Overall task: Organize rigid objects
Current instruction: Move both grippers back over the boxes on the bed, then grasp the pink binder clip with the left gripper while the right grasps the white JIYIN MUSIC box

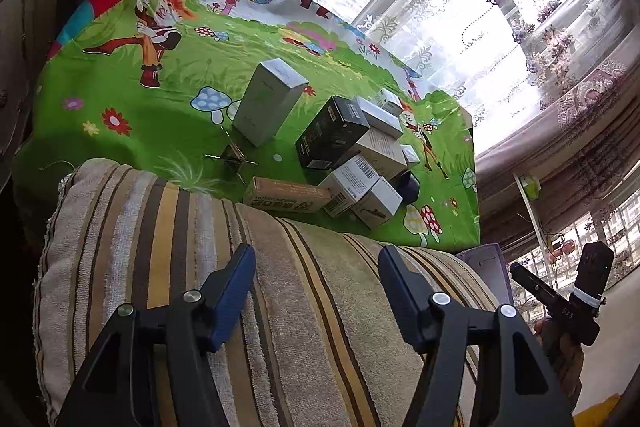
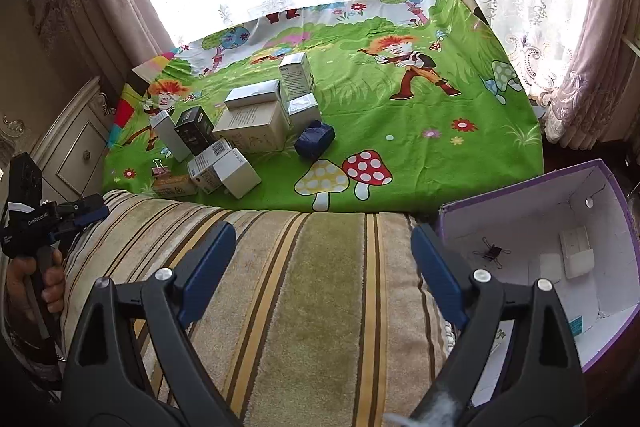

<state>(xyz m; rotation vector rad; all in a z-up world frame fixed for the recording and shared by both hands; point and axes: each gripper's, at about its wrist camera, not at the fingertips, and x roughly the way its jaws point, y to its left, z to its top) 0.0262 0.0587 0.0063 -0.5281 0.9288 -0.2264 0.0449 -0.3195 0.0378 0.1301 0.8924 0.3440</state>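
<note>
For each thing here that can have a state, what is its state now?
left tongs: open, nothing between them
right tongs: open, empty
purple box: lid off, a black binder clip inside
tall silver box: upright
black box: leaning in the pile
brown carton: lying flat

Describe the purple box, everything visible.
The purple box is open-topped, cardboard by the look, purple outside and white inside, seen tilted at the right of the right wrist view. It sits beside the striped cushion, just past the green cloth's near edge. Inside lie a black binder clip and a few small white items. No gripper touches it.
</note>
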